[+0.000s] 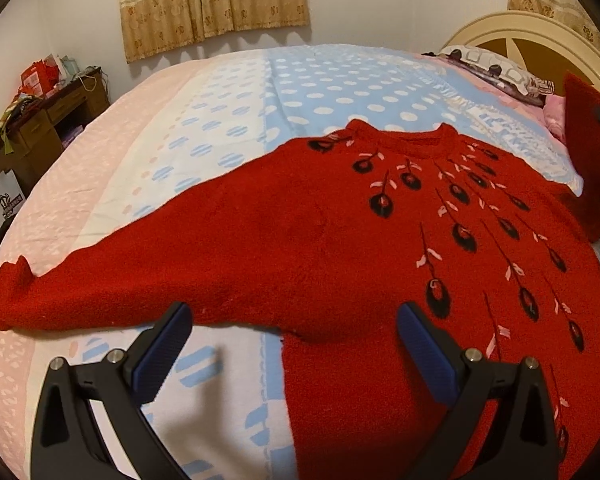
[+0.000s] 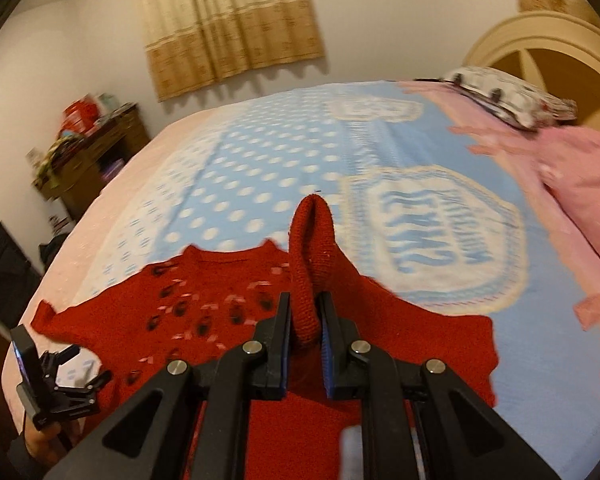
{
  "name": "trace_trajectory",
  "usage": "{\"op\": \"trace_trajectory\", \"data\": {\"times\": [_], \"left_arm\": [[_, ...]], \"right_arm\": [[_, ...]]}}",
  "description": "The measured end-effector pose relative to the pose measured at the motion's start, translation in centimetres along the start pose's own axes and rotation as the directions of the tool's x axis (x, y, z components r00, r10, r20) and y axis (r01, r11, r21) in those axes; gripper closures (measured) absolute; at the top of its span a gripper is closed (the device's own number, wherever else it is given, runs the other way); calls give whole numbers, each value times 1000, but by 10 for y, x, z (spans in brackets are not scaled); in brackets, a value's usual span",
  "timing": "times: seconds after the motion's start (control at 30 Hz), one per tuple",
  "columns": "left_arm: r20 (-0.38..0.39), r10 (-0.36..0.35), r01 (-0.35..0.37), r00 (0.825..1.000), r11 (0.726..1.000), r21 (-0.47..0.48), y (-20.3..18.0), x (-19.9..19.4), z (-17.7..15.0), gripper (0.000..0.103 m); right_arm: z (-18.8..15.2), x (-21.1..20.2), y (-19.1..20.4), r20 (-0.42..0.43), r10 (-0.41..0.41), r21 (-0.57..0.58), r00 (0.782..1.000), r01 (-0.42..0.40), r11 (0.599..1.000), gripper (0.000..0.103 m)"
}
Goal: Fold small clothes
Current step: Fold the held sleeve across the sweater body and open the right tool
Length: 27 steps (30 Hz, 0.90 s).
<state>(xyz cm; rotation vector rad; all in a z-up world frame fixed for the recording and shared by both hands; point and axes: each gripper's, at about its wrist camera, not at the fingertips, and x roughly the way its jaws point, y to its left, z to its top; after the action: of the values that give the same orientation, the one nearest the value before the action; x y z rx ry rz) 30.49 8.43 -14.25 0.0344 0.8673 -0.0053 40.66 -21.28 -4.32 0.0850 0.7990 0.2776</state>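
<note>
Right gripper [image 2: 305, 320]: jaws nearly closed, pinching a raised sleeve [image 2: 310, 240] of the red sweater [image 2: 204, 312] between its pads. Left gripper [image 1: 294, 332]: jaws wide apart, holding nothing, poised over the sweater's underarm edge. The sweater lies flat, front up, on the bed [image 1: 220, 120], its other sleeve [image 1: 100, 280] stretched out to the left. The left view shows the lifted sleeve only at its right edge; the right view shows the left gripper at lower left. Pillow [image 2: 508, 96] lies by the headboard [image 2: 540, 40].
</note>
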Motion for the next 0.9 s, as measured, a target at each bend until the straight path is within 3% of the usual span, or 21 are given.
{"op": "trace_trajectory", "data": {"times": [0.43,0.53,0.57,0.6,0.63,0.67,0.8,0.9], "left_arm": [[20,26,-25,999,999,-26,22,-17,8,0],[11,44,-44,999,999,-28,27,-19,9,0],[8,47,-47,999,999,-28,28,-19,9,0],[7,51,-51,999,998,-27,28,-20,10,0],[6,52,-52,999,998,-24,27,-20,10,0],[4,49,-49,999,999,-19,26,-20,10,0],[-14,24,-24,1000,1000,5,13,-19,14,0],[-31,-50,51,998,999,18,0,-18,22,0]], "right_arm": [[-35,85,121,-100,136,-144,986,-150,978,91],[-51,101,144,-137,102,-234,985,-132,963,90],[-55,102,149,-140,101,-261,985,-136,956,79],[-61,101,154,-151,116,-292,982,-156,944,53],[-65,98,156,-157,128,-301,979,-171,938,36],[-68,94,157,-160,138,-313,977,-183,932,12],[-78,71,146,-123,114,-335,986,-150,930,11],[-82,52,117,-117,104,-288,988,-134,948,11]]}}
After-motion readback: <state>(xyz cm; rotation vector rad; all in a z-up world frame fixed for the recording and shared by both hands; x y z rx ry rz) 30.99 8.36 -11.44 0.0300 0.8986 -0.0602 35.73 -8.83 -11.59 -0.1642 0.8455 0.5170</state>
